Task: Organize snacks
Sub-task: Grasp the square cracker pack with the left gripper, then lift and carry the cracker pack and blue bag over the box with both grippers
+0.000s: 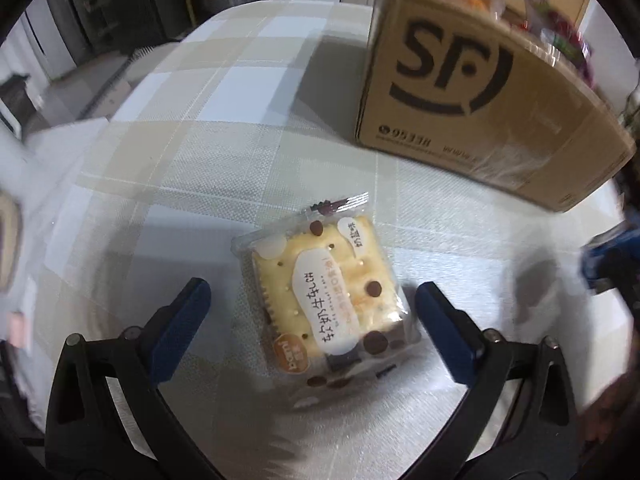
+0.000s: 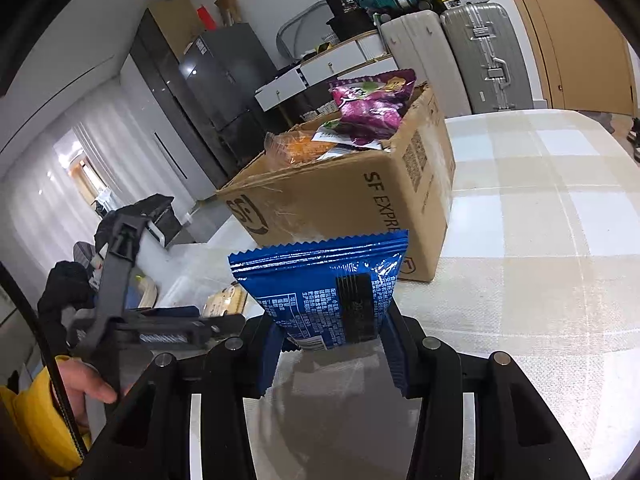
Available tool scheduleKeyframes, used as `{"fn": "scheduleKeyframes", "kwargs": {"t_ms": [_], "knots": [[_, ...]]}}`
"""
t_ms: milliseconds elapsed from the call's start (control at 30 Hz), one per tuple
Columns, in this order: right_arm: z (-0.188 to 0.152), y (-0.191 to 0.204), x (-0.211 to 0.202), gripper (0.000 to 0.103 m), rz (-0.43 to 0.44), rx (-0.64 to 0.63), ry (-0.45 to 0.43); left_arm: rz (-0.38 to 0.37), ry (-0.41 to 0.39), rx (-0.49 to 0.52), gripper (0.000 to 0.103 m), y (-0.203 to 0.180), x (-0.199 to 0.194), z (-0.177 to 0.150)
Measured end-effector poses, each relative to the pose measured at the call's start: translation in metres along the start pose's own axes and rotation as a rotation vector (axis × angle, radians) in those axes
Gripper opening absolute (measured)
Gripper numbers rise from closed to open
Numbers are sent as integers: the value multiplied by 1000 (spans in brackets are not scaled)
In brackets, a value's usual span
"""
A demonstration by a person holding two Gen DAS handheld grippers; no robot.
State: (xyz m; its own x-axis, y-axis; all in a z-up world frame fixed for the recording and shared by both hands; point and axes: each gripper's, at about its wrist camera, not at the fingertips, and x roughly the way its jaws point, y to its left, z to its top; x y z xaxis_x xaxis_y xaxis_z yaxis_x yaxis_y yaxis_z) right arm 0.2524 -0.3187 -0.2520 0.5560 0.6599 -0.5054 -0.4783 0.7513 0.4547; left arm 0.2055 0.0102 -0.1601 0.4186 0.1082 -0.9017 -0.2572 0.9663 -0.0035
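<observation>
A clear-wrapped cracker pack with brown dots lies flat on the checked tablecloth. My left gripper hangs over it, open, one blue finger on each side and neither touching the wrapper. My right gripper is shut on a blue snack packet, held upright above the table in front of the cardboard box. That box stands behind the cracker pack, filled with a purple bag and an orange packet.
In the right wrist view the left gripper's black frame and a hand in a yellow sleeve sit at the lower left. Suitcases, a cabinet and a door stand beyond the table. Bare tablecloth stretches right of the box.
</observation>
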Motion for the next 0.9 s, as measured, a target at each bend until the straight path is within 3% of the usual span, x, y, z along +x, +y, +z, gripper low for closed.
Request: {"fn": "scheduleKeyframes", "kwargs": {"t_ms": [100, 167, 233, 267, 467, 600, 900], "knots": [[0, -1, -5, 45, 1, 14, -14, 1, -3, -13, 101, -1, 0, 0], [0, -1, -8, 45, 5, 17, -25, -1, -7, -12, 94, 1, -2, -1], [0, 0, -11, 45, 6, 15, -34, -13, -28, 7, 64, 2, -9, -4], [0, 0, -11, 45, 6, 16, -34, -21, -32, 21, 62, 2, -12, -5], [0, -1, -11, 45, -10, 11, -37, -101, -42, 11, 60, 15, -23, -16], [-1, -4, -13, 45, -9, 25, -49, -111, -64, 24, 60, 18, -39, -26], [1, -3, -36, 45, -2, 50, -103, -156, -216, 48, 60, 26, -110, -33]]}}
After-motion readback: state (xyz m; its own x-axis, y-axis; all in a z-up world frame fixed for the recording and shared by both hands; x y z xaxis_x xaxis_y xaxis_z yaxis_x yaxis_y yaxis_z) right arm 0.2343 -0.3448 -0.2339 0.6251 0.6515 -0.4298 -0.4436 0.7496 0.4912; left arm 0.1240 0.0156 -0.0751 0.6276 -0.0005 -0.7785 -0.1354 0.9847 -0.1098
